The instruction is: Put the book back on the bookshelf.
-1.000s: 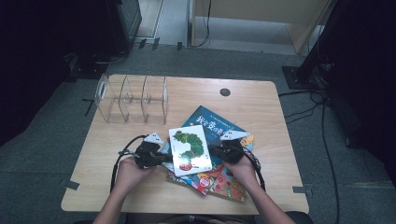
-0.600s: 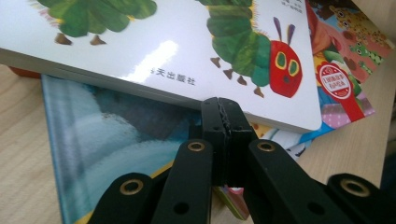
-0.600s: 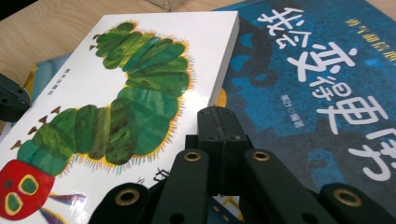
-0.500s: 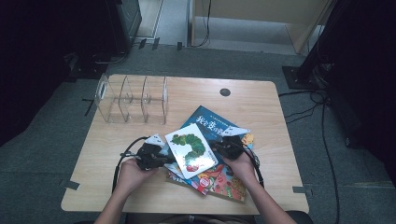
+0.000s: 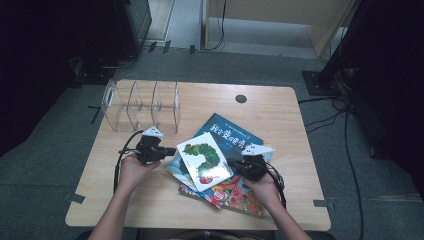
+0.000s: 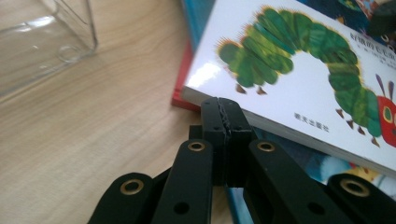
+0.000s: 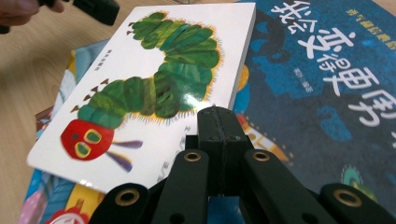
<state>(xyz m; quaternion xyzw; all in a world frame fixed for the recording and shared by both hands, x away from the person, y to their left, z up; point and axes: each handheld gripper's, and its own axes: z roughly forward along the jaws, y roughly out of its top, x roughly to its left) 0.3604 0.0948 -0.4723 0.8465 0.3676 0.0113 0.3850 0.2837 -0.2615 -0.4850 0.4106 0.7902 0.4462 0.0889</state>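
On the wooden table, the white caterpillar book lies askew atop a pile of books, near the clear rack. The left gripper and right gripper, jaws pressed together and holding nothing, flank it; pushing evenly from both edges should turn it without dragging the pile.

Caterpillar book between hand-held grippers
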